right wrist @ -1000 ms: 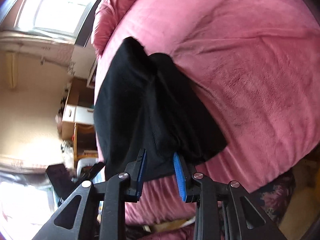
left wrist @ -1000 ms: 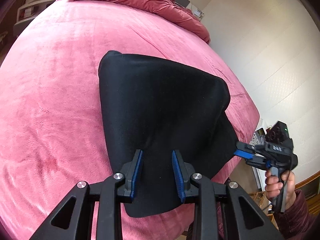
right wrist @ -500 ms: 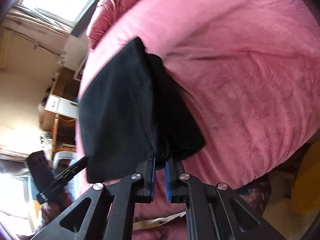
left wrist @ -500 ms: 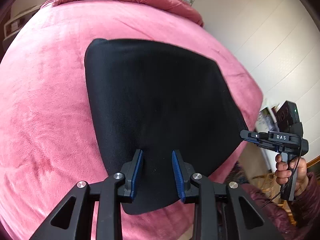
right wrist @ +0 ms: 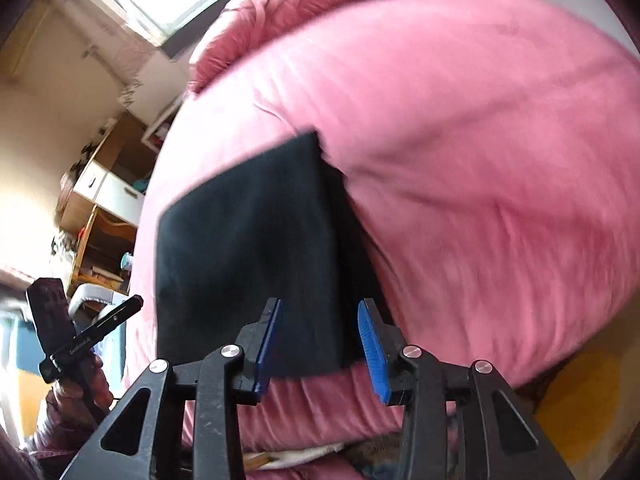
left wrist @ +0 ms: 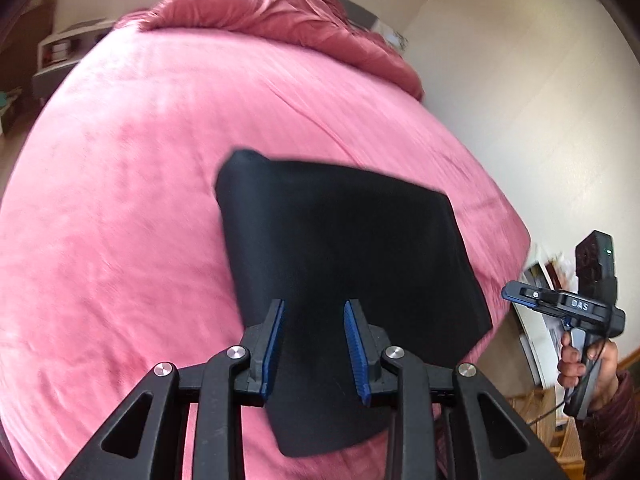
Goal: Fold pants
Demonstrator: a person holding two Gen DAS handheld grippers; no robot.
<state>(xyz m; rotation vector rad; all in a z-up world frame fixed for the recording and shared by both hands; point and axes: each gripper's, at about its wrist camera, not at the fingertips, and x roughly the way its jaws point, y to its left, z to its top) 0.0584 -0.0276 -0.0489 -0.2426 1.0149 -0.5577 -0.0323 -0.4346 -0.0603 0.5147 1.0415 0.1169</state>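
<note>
I see the folded black pants [left wrist: 344, 256] lying flat on the pink bed [left wrist: 120, 208], just beyond both grippers. My left gripper [left wrist: 314, 348] stands spread, pinching nothing. My right gripper [right wrist: 320, 350] is opening, its pads clear of the cloth.

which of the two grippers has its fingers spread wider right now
The right gripper: its blue pads stand wider and are opening, above the folded black pants. The left gripper shows a narrower gap.

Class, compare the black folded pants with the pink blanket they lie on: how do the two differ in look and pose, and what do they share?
The pants are black; the blanket is pink. The pants form a small, flat, straight-edged block near the bed's edge; the blanket spreads across the whole bed. The pants show stacked layers at one side; the blanket lies as a single sheet. Both are soft cloth lying flat.
</note>
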